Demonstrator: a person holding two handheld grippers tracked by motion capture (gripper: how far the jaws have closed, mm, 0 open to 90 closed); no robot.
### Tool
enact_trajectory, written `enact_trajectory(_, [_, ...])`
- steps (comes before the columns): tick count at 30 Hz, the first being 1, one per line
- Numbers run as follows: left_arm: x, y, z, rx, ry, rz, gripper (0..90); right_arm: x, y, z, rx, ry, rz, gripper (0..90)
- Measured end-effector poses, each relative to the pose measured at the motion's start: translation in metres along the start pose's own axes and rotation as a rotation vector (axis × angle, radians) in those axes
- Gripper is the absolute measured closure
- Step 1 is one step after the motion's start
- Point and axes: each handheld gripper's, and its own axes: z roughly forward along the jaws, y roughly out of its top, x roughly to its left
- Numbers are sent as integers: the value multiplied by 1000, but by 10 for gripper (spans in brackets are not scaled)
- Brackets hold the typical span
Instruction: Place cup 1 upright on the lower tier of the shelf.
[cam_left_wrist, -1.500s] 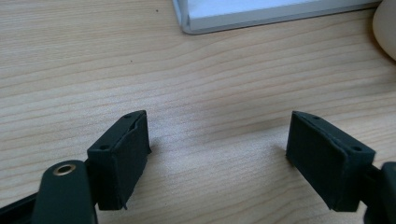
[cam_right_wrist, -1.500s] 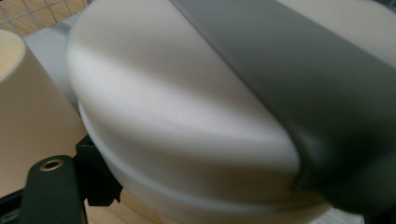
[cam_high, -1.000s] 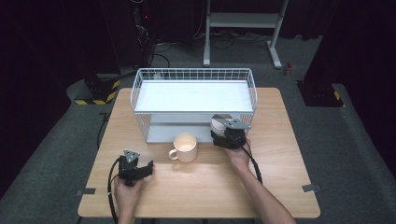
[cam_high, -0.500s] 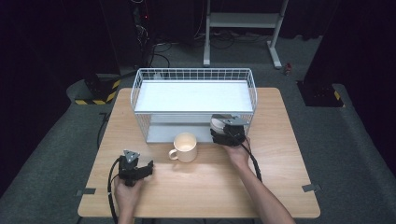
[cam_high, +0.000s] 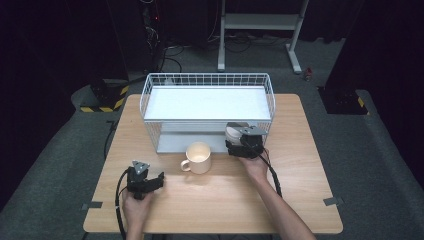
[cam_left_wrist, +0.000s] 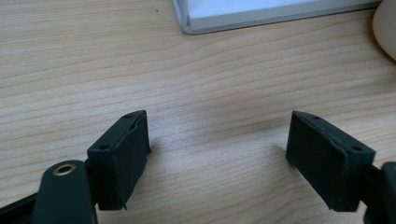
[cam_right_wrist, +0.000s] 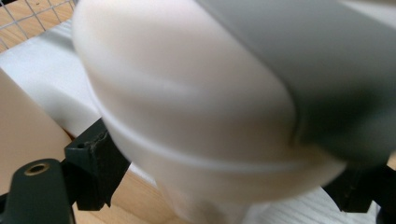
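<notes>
A white and grey rounded object (cam_right_wrist: 196, 93) sits blurred between the jaws of my right gripper (cam_right_wrist: 224, 177). These jaws have just been opening, and the pads stand at the object's sides without a clear press. In the high view this gripper (cam_high: 241, 142) is at the front of the wire rack (cam_high: 207, 80), with the object (cam_high: 233, 131) by its lower shelf. A cream mug (cam_high: 198, 157) stands just left of it, handle to the left. My left gripper (cam_high: 149, 178) rests on the table at the near left, open (cam_left_wrist: 217, 154) over bare wood.
The rack's white base (cam_left_wrist: 261, 11) lies ahead of the left gripper, with the mug's side (cam_left_wrist: 386, 23) at the far right. The wooden table (cam_high: 300, 190) is ringed by dark floor. A yellow-and-black striped base (cam_high: 102, 102) and a metal stand (cam_high: 260, 22) sit behind it.
</notes>
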Motion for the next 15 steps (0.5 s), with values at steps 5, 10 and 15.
enact_trajectory(5, [0, 0, 0, 1, 0, 1, 215, -1, -4, -2, 8, 0, 2, 141])
enact_trajectory(10, [0, 0, 0, 0, 0, 0, 215, -3, -8, -6, 7, -2, 1, 156])
enact_trajectory(15, [0, 0, 0, 0, 0, 0, 215, 0, -12, -12, 2, -8, -5, 193])
